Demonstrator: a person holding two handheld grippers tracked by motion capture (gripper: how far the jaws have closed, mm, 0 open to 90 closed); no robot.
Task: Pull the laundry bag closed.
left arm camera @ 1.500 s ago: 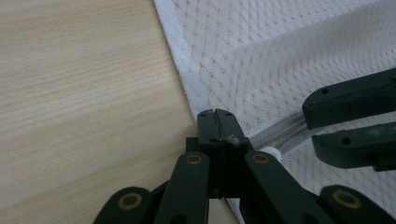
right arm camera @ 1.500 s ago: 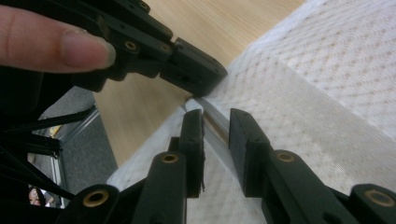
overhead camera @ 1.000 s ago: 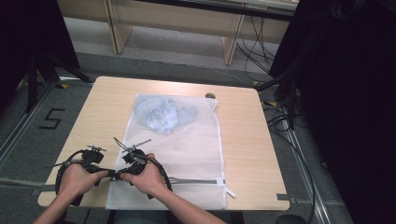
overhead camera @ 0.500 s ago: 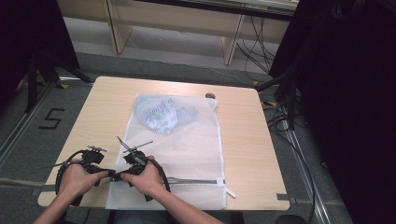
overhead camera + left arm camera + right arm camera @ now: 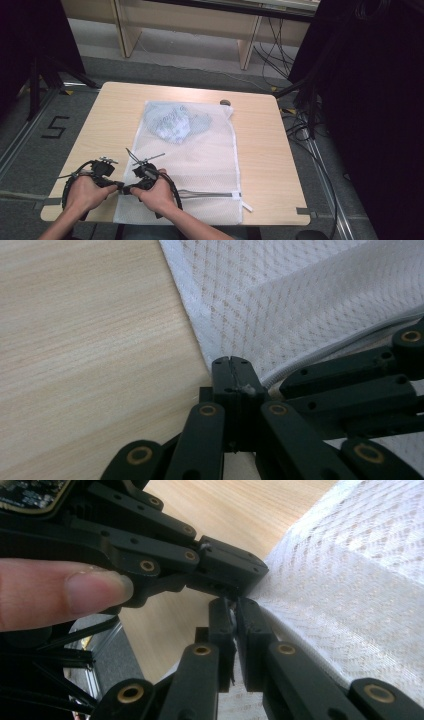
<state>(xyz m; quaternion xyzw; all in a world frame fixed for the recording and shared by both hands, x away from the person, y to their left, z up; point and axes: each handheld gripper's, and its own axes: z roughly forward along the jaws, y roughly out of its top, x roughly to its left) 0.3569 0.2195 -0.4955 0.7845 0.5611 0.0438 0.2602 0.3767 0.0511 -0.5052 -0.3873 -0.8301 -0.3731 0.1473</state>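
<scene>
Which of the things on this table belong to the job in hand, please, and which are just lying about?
In use:
- white mesh zip laundry bag
- pale patterned cloth inside it
- left tool
- right tool

Lying about:
- small dark round object

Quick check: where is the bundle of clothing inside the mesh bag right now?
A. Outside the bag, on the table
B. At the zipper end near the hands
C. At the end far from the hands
C: the high view shows the clothing inside the mesh bag at its far end, away from the zipper.
</scene>
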